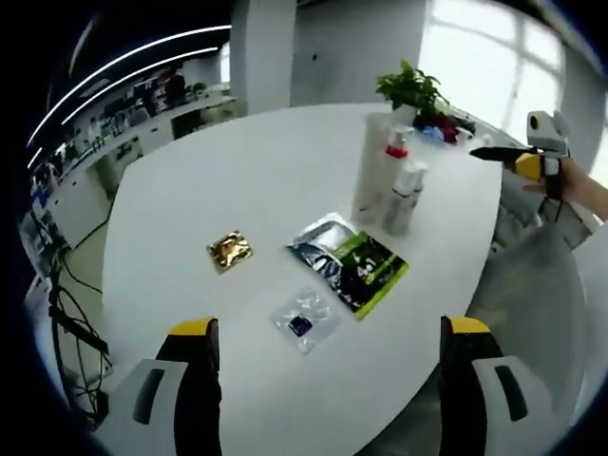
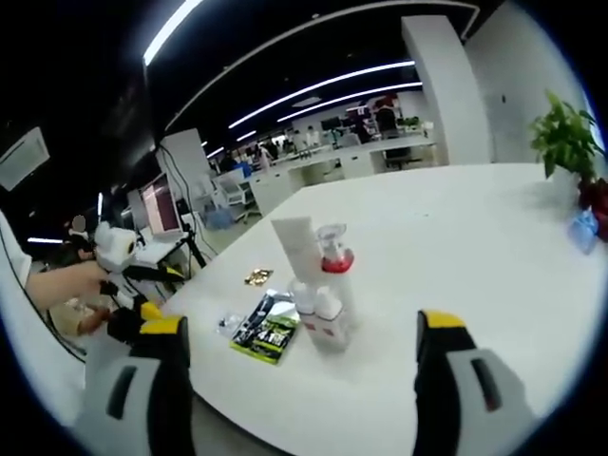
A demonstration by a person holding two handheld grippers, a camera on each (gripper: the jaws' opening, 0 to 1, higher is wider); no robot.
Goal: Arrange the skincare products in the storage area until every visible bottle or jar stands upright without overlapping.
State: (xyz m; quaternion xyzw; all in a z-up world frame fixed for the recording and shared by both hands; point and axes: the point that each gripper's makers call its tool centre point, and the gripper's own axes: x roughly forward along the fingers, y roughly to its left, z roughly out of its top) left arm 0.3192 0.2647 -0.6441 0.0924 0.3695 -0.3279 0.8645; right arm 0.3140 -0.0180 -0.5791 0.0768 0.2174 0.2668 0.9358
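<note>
Several skincare bottles stand upright in a tight cluster on the white table: a tall white tube, a pump bottle with a red collar and small white bottles. In the right gripper view the tube, the pump bottle and the small bottles stand close ahead. My left gripper is open and empty at the near table edge, well short of the cluster. My right gripper is open and empty too. It is also seen off the table's right side.
Flat packets lie near the bottles: a gold sachet, a green-and-black packet and a small clear packet. A potted plant stands at the far end. A hand holds the left gripper. Desks fill the background.
</note>
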